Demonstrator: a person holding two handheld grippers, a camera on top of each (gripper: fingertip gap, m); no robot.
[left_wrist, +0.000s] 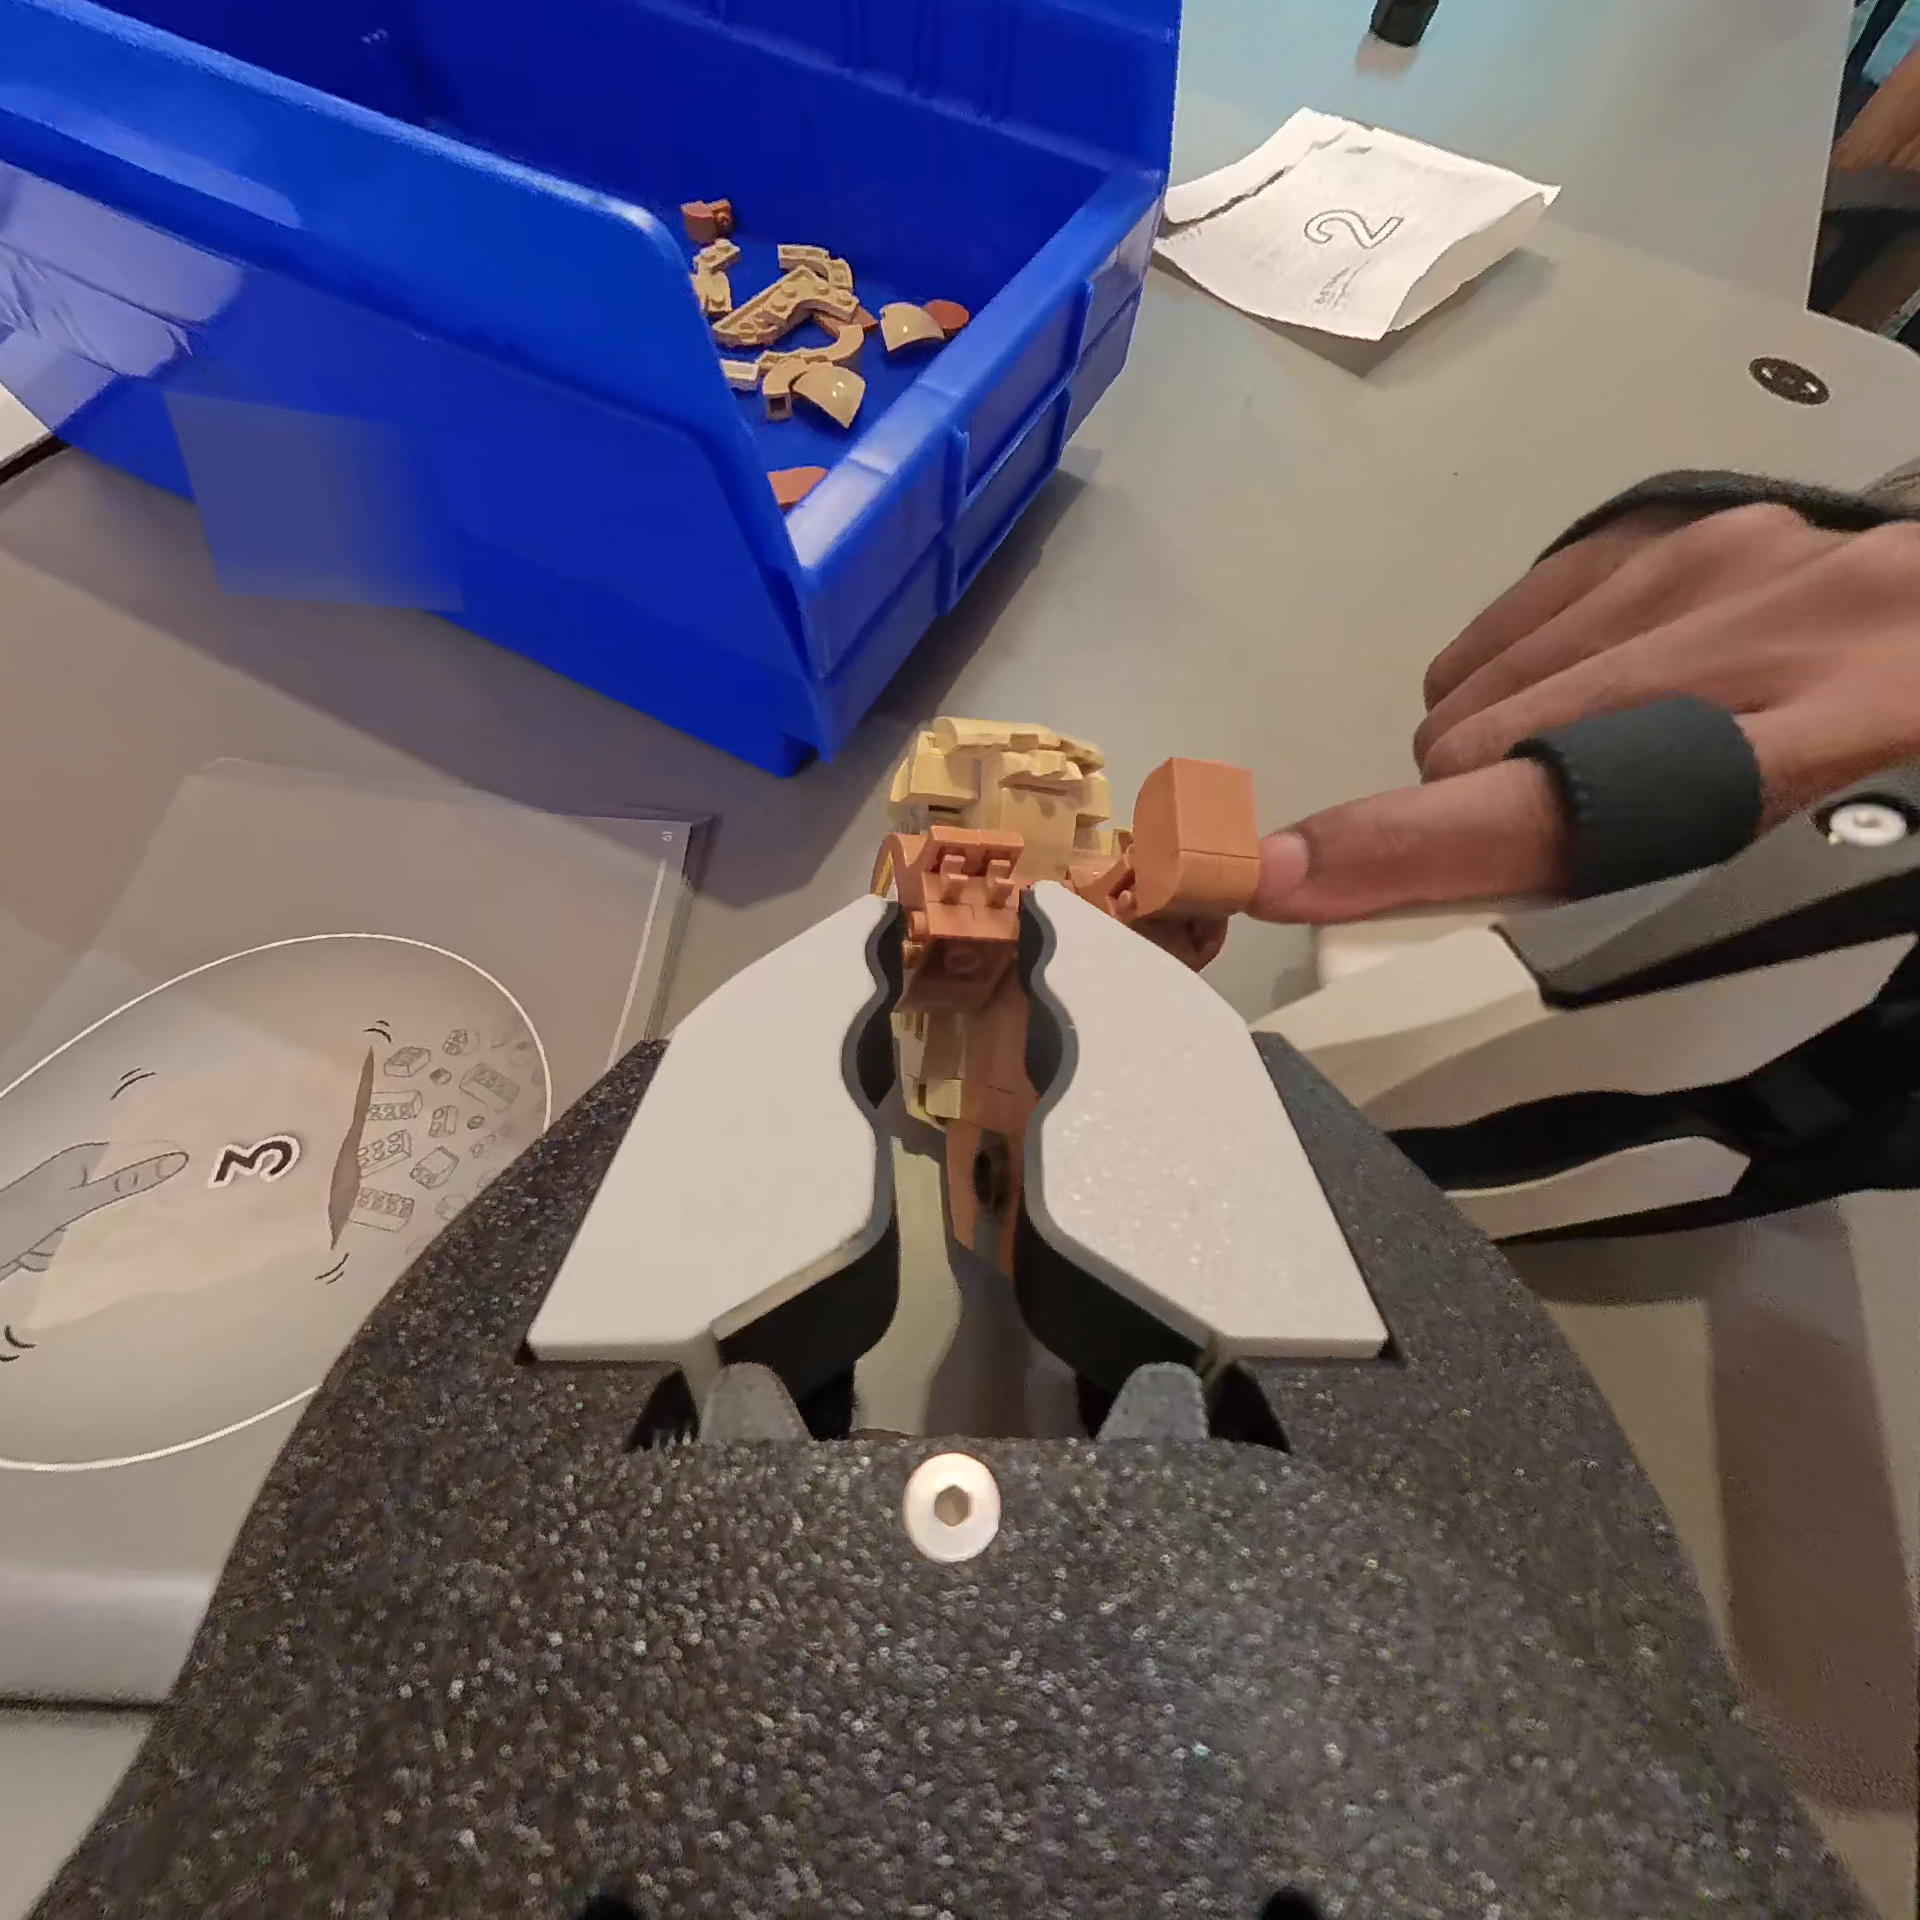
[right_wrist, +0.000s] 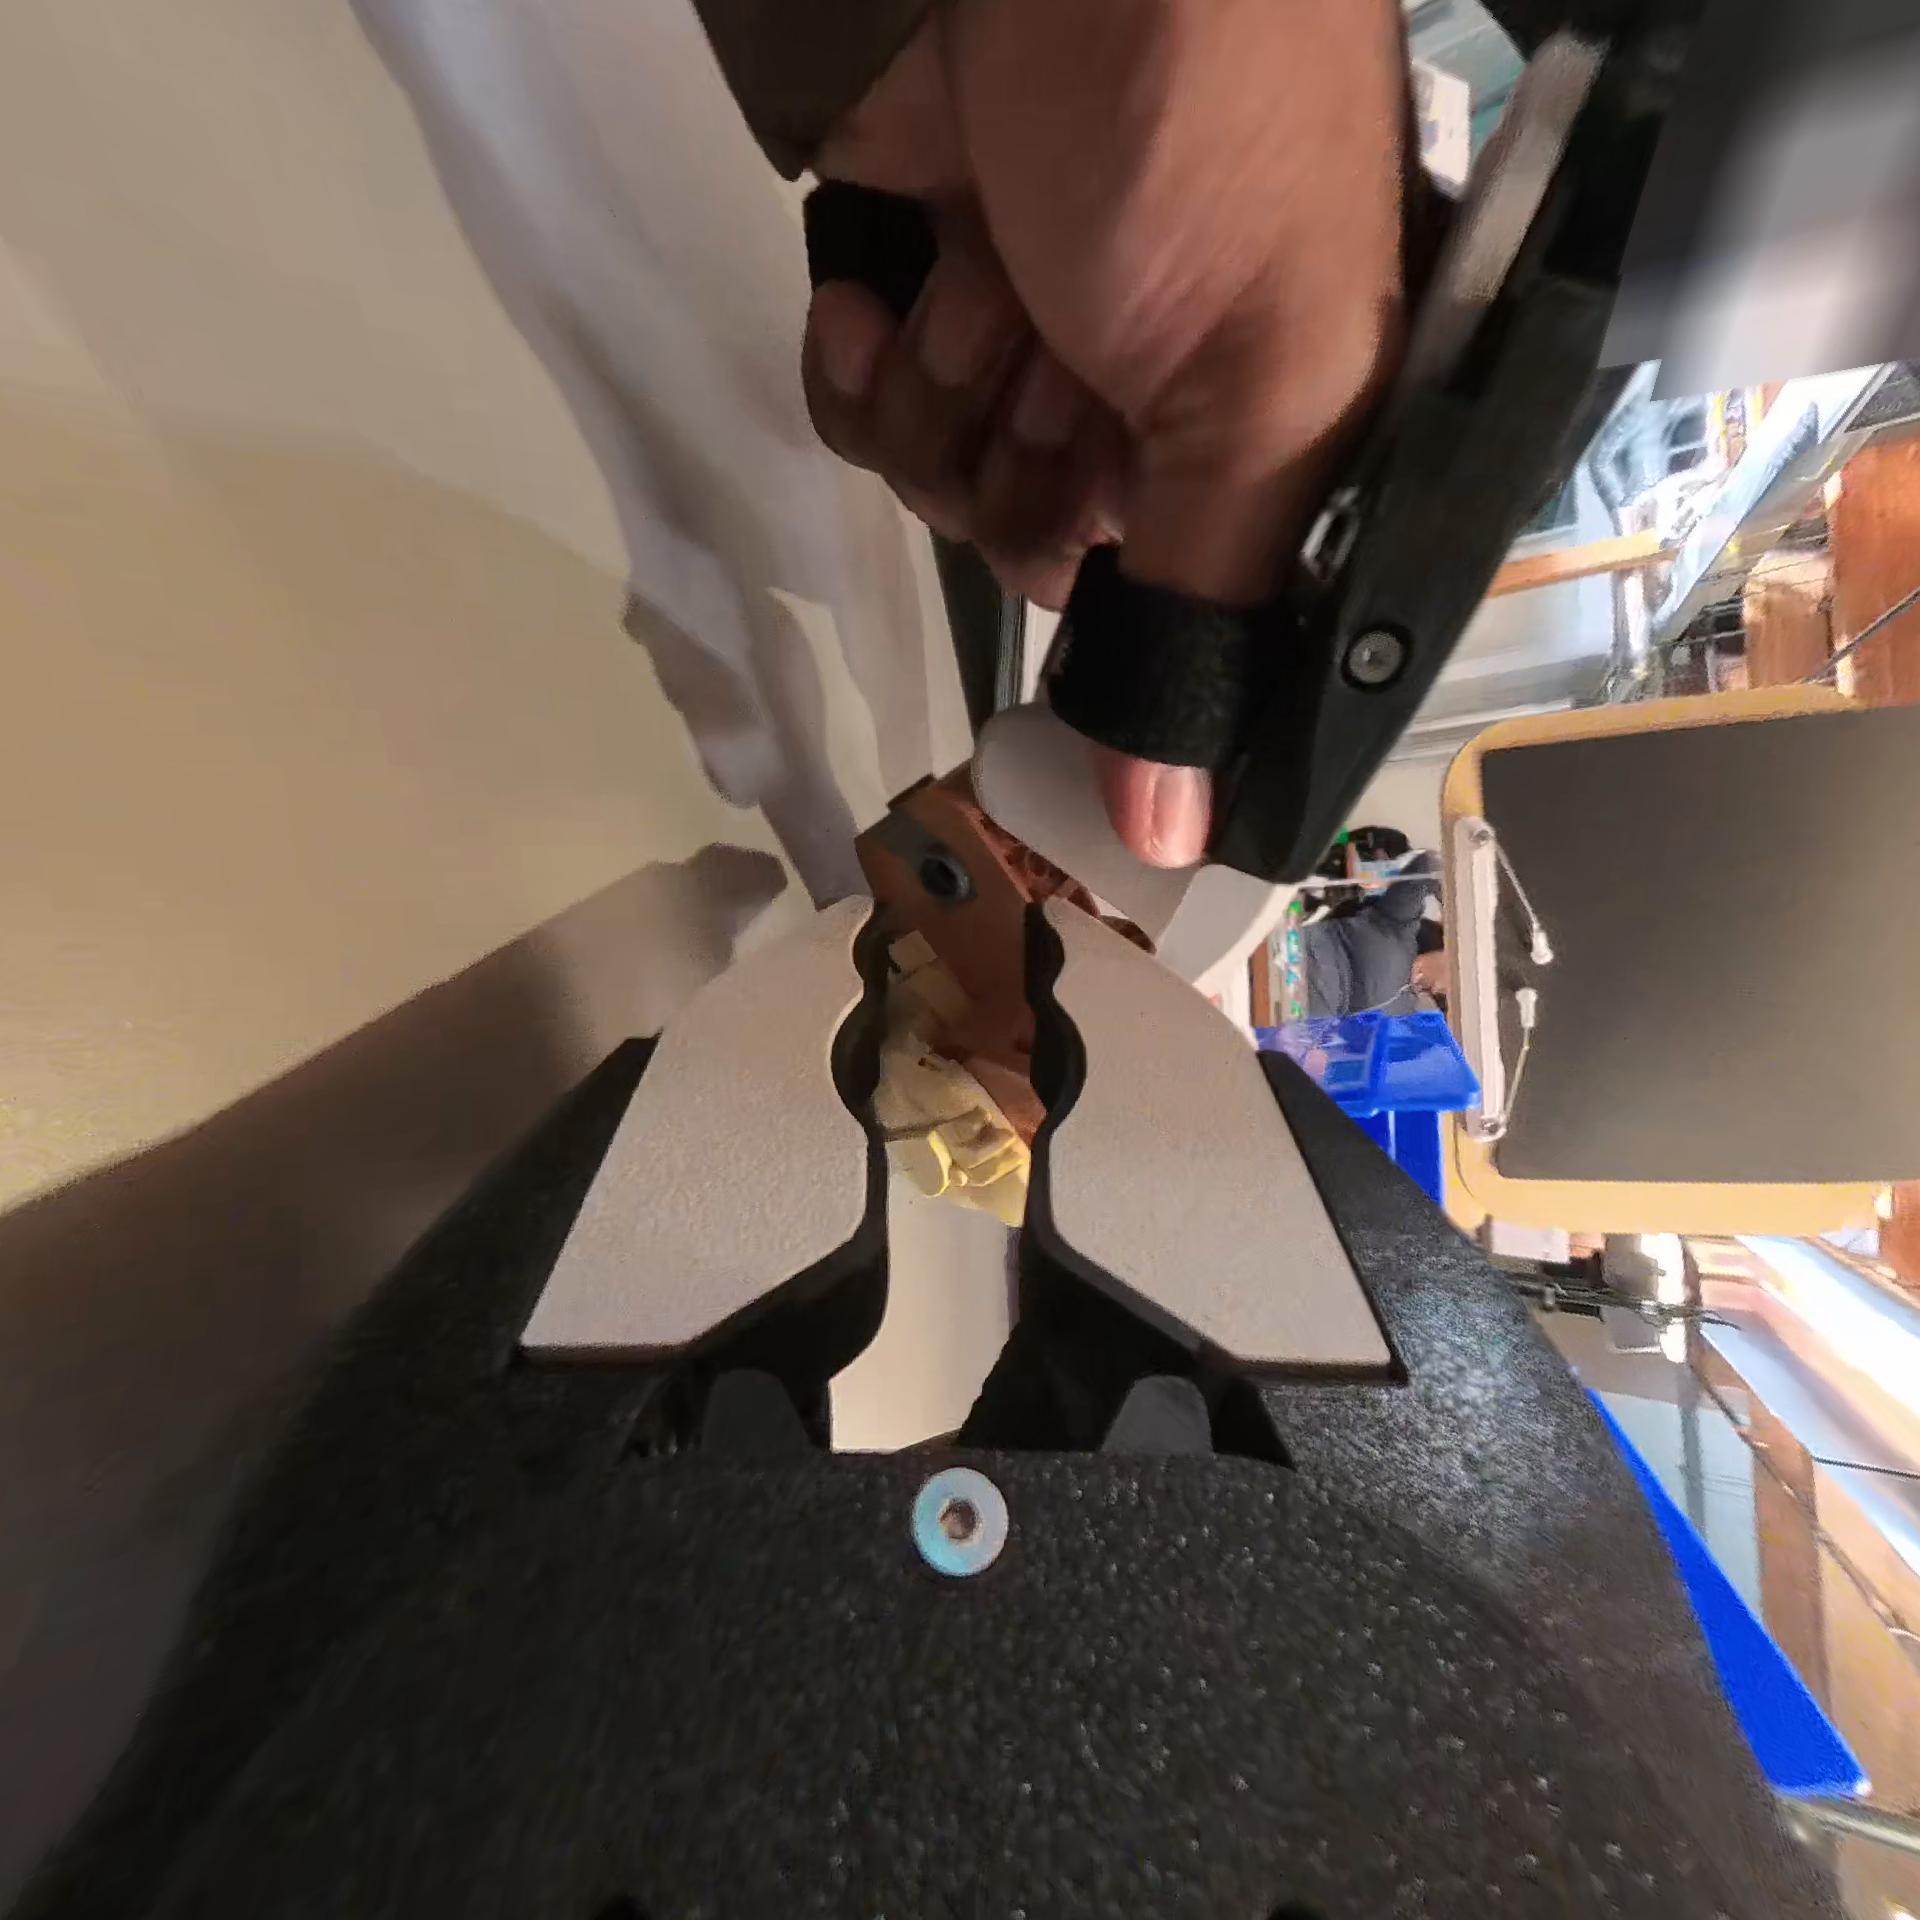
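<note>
Jaws of the left gripper (left_wrist: 956, 935) clamp a brown-and-tan brick figure (left_wrist: 997, 831) above the tabletop (left_wrist: 1299, 582); the right gripper (right_wrist: 951, 935) grips its brown end. Loose bricks (left_wrist: 800, 312) remain in the blue bin (left_wrist: 582, 343).

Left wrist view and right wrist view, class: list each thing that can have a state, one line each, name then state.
Left gripper: closed on the brick figure.
Brick figure: part-built, held off the table.
Right gripper: around the brown block; grip unclear.
Brown block: attached to the figure, fingertip against it.
Blue bin: open, loose pieces inside.
Instruction booklet: lying flat.
Paper bag: torn open.
</note>
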